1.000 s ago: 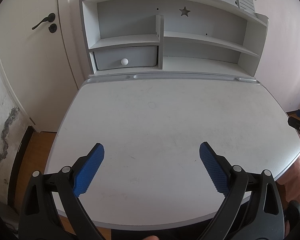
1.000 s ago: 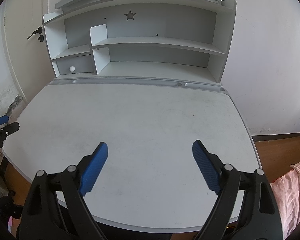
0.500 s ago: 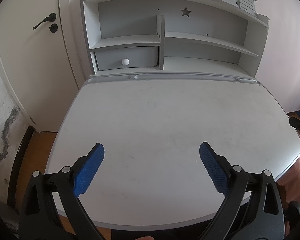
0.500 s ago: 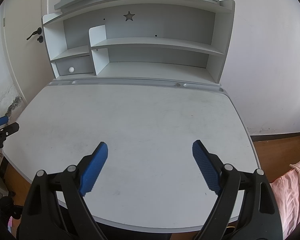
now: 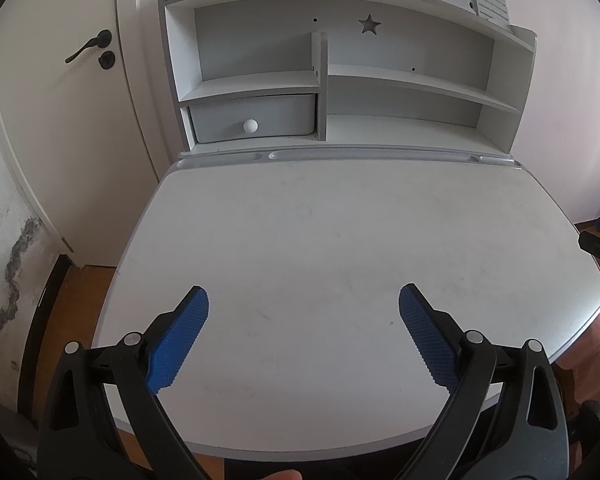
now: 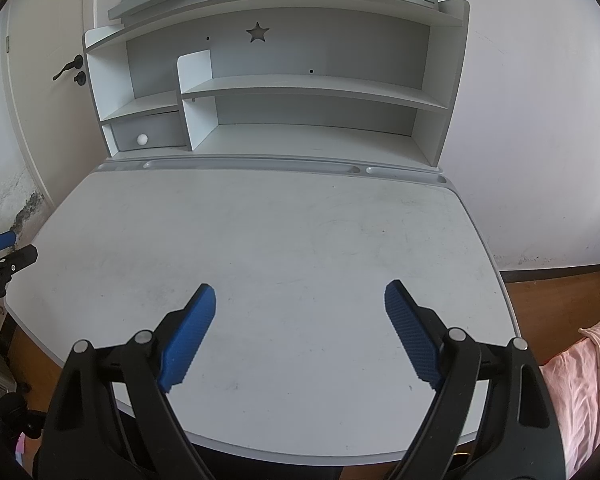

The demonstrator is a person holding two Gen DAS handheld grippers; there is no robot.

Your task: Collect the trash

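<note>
Over the scuffed white desk (image 5: 340,240), spread hand-held grippers

Left tongs (image 5: 303,300) and right tongs (image 6: 300,294) both gape wide, angled downward.

Desk top (image 5: 320,240) lies under and ahead of my left tongs (image 5: 303,308); same for my right tongs (image 6: 300,300). Shelf unit (image 6: 300,92) stands beyond them at the desk's far edge; drawer (image 5: 256,118) in its lower left bay. Door (image 5: 60,120) left of the shelves. Right tongs show at the far right of the left view.
</note>
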